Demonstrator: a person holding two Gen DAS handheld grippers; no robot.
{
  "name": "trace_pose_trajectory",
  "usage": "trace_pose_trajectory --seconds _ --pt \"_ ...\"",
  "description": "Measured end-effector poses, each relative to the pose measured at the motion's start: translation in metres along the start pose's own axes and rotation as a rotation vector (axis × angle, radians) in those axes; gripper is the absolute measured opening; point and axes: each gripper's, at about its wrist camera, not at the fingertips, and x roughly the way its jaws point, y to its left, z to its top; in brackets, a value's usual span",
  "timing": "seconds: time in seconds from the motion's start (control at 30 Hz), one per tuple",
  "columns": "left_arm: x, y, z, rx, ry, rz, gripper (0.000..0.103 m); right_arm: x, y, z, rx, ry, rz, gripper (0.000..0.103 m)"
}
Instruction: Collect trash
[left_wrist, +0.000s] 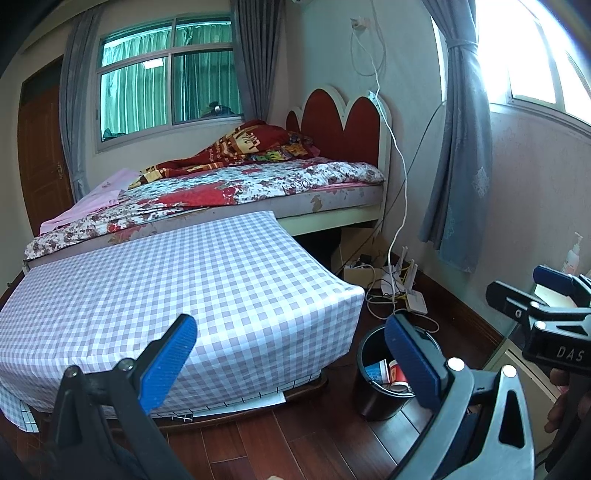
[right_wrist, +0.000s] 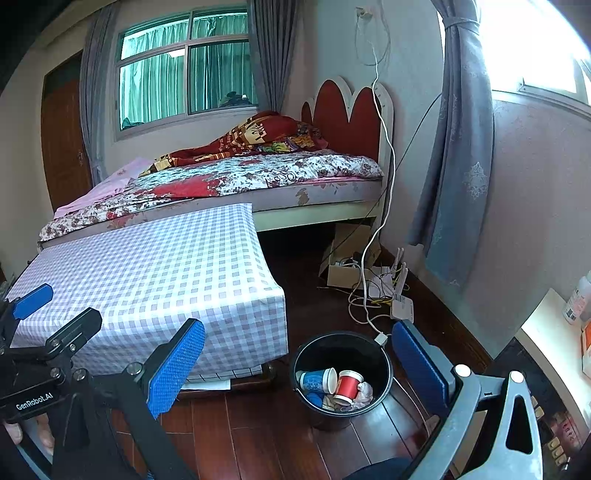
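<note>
Covering a low table (right_wrist: 155, 273), checked cloth; beside it, black bin (right_wrist: 382, 369) on wood floor (right_wrist: 258, 443)

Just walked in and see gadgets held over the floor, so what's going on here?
A person holds a two-finger gripper in each hand, collecting trash in a bedroom. The left gripper and the right gripper are both open and empty. The black trash bin stands on the wooden floor beside the checkered table and holds a red paper cup, a blue paper cup and crumpled scraps.
</note>
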Motion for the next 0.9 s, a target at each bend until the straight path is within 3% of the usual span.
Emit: trace_pose_trajectory --seconds 0.9 --pt "0.0 -0.0025 -0.0002 0.002 0.009 -0.007 0.102 -0.0008 0.0042 -0.0019 -0.001 0.003 0.002 0.102"
